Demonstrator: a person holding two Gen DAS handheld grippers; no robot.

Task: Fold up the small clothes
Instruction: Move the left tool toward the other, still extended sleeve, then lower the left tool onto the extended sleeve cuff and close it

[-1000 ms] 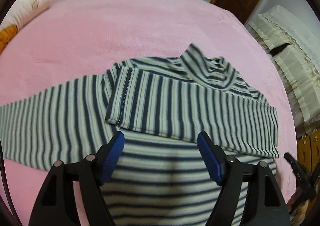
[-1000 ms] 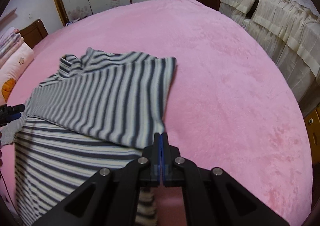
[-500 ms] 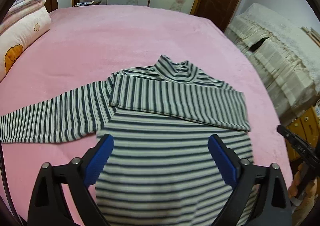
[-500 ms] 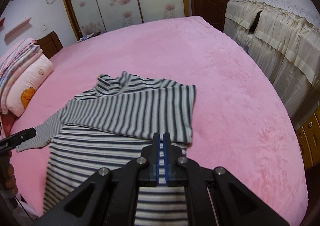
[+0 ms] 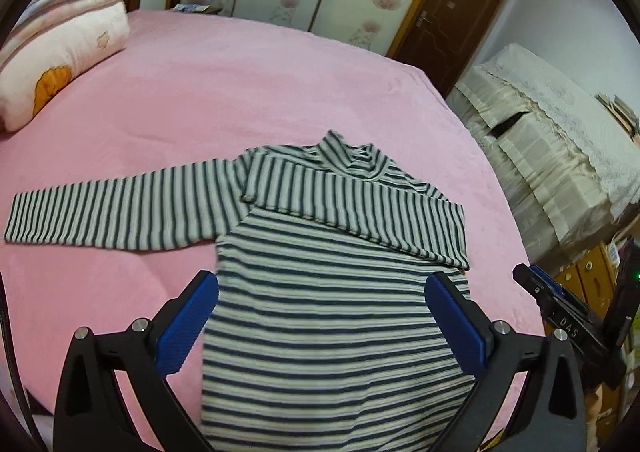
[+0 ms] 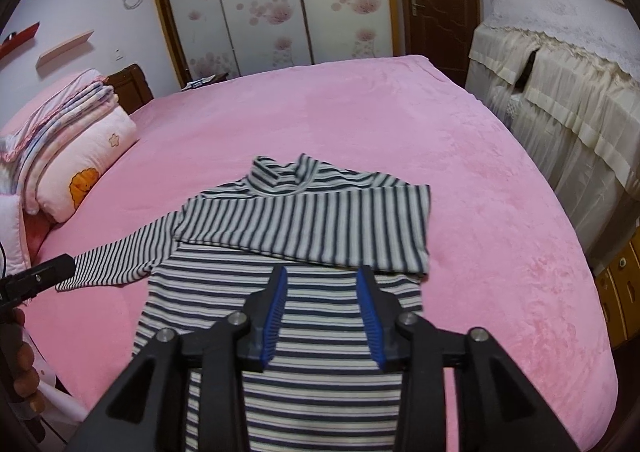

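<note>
One striped top (image 5: 332, 292) flat on pink bed (image 5: 240, 92); one sleeve (image 5: 356, 208) folded across chest, one sleeve (image 5: 112, 216) lying out sideways. Left gripper (image 5: 320, 320) fingers spread wide, empty. Right gripper (image 6: 322, 312) fingers just been opening, nothing between. We pinch outstretched cuff next, lay it level across chest. Two grippers.
</note>
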